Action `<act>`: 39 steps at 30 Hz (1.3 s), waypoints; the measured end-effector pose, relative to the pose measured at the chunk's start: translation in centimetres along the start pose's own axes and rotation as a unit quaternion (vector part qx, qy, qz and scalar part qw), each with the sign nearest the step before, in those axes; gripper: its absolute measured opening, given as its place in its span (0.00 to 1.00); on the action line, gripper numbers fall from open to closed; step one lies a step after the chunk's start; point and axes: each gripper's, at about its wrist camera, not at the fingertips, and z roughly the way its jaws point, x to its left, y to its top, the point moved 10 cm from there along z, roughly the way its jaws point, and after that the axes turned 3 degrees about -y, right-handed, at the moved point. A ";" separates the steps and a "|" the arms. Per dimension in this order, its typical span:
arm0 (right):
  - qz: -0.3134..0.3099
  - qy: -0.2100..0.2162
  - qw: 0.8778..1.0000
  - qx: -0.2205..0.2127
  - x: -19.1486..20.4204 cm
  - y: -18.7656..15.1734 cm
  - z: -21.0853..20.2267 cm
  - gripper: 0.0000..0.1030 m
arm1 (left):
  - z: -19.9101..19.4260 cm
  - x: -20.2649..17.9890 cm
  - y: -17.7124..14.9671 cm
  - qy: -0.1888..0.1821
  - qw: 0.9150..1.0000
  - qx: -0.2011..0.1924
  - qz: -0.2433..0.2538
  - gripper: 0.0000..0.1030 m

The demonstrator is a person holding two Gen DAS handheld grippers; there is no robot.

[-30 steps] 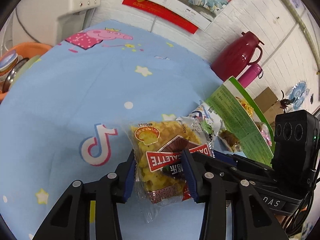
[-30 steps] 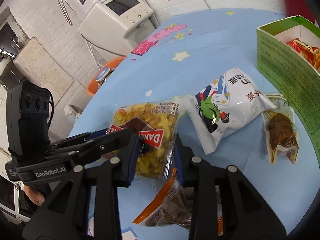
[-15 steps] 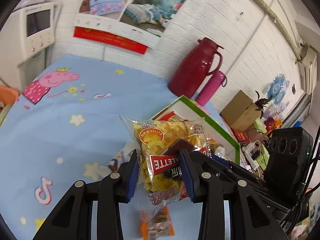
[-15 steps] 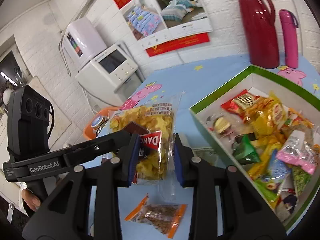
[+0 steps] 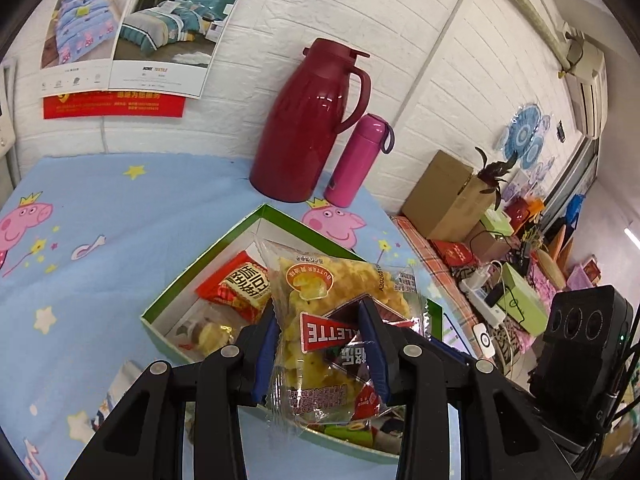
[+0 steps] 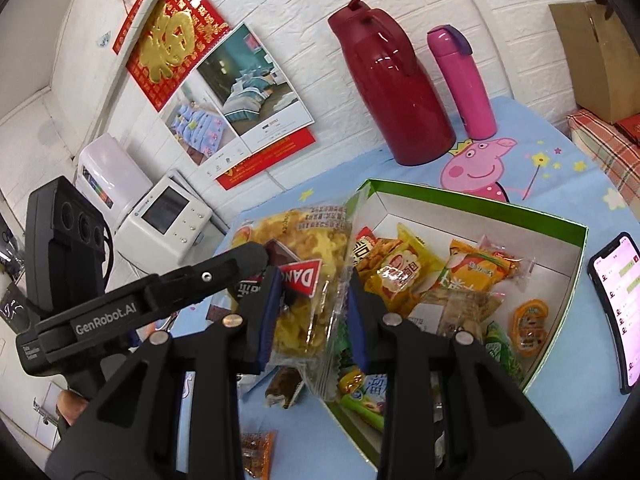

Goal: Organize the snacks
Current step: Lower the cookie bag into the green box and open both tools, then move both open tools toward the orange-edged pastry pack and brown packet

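Left wrist view: left tongs [image 5: 322, 344] clamp the butter galette packet [image 5: 336, 320] at lower centre, above the green box [image 5: 200, 276].

Right wrist view: right tongs [image 6: 312, 312] clamp the same packet. Box holds many snacks; an orange packet [image 6: 256, 448] at bottom left remains on the tabletop [image 6: 560, 160].

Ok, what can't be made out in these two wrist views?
- Box near corner, left wrist view: hidden behind the butter galette pack and left claw.
- Snack under the pack, right wrist view: brown wrapper mostly covered, print unreadable.
- Phone: cut off by the lens edge, text too small.
- Orange packet: hidden partly by the right claw.
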 end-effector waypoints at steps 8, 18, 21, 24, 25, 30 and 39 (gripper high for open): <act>0.036 -0.049 0.998 0.012 -3.8 -0.6 1.3 0.83 | 1.7 2.8 -1.0 0.064 0.998 0.012 -0.005 0.80; 0.025 -0.032 0.999 -0.015 -2.0 0.4 -0.5 0.84 | -1.2 3.0 -1.3 0.072 0.997 -0.004 -0.002 0.81; 0.015 -0.024 0.999 -0.021 -0.5 0.8 -1.1 0.84 | -2.7 3.1 -2.0 0.069 0.998 -0.008 -0.009 0.81; -0.001 -0.008 0.999 -0.034 1.7 1.1 -2.4 0.91 | -4.7 3.4 -3.1 0.072 0.997 -0.010 -0.017 0.81; -0.007 -0.005 0.999 -0.038 2.6 1.1 -2.8 0.96 | -5.5 3.5 -3.7 0.075 0.997 -0.009 -0.017 0.81; -0.050 0.015 0.998 -0.042 7.3 0.2 -3.8 0.97 | -9.9 4.3 -6.3 0.092 0.996 -0.015 -0.014 0.81; -0.131 0.001 0.991 -0.006 11.7 -4.6 -2.4 0.97 | -13.4 7.5 -12.5 0.094 0.995 0.015 -0.010 0.81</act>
